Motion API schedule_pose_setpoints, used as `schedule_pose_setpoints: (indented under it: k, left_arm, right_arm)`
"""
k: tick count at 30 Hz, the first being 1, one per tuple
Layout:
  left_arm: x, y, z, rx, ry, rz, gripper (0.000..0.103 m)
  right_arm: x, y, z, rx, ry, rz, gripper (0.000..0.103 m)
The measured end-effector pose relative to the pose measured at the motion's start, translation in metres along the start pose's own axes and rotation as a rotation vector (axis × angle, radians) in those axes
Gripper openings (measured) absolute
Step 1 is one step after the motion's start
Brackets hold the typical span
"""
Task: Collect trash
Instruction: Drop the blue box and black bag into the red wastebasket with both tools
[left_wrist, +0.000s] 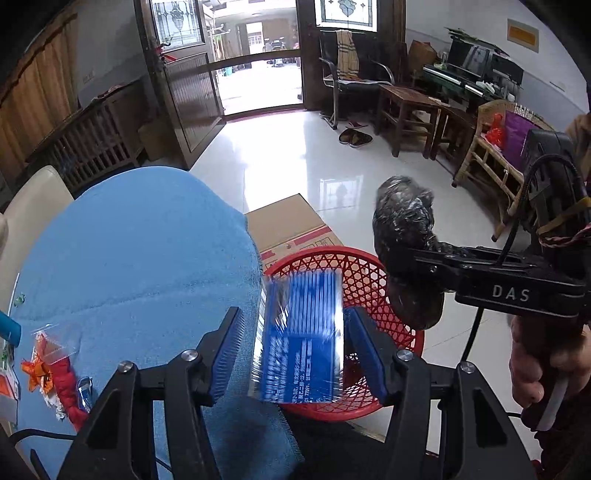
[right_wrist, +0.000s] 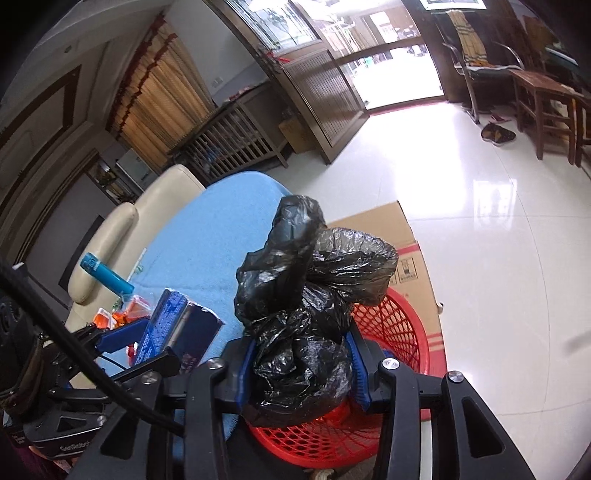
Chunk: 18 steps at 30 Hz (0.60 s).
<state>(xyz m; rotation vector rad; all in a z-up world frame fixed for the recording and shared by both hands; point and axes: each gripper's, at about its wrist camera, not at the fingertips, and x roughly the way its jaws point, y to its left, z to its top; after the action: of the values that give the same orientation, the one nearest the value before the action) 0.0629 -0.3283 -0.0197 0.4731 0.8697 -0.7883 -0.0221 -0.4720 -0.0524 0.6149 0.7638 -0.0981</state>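
My left gripper (left_wrist: 295, 347) is open; a shiny blue packet (left_wrist: 301, 339) sits blurred between its fingers, over the red mesh basket (left_wrist: 369, 273), not clamped. The packet also shows in the right wrist view (right_wrist: 173, 325). My right gripper (right_wrist: 301, 365) is shut on a crumpled black plastic bag (right_wrist: 306, 314) and holds it above the basket's (right_wrist: 402, 332) rim. The bag and right gripper show in the left wrist view (left_wrist: 406, 236) to the right of the basket. Red and orange wrappers (left_wrist: 51, 373) lie on the blue cloth (left_wrist: 140, 258) at the left.
The basket stands on a cardboard box (left_wrist: 288, 225) beside the blue-covered table. A teal tube (right_wrist: 105, 275) and orange wrappers (right_wrist: 125, 312) lie on the table. A cream chair (right_wrist: 122, 229) stands behind it. Wooden stools (left_wrist: 406, 114) and a rattan chair (left_wrist: 495, 162) stand across the white tiled floor.
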Motion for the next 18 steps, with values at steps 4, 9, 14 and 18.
schedule_pose_setpoints:
  k: [4,9,14,18]
  left_arm:
    - [0.003,0.007,-0.003,-0.014,0.012,0.012,0.065]
    - [-0.011,0.022,-0.017,-0.029,-0.006,0.032,0.065]
    - [-0.035,0.045,-0.056,-0.058,-0.028,0.087,0.065]
    - [-0.053,0.076,-0.092,-0.143,-0.030,0.147,0.065]
  right_arm:
    - [0.000,-0.007,0.001,0.032,0.005,0.020,0.064]
    - [-0.012,-0.006,0.003,0.024,-0.045,0.015,0.064]
    - [-0.016,0.012,0.005,-0.026,-0.070,0.017,0.064]
    - [-0.008,0.027,0.001,-0.060,-0.051,0.027,0.064]
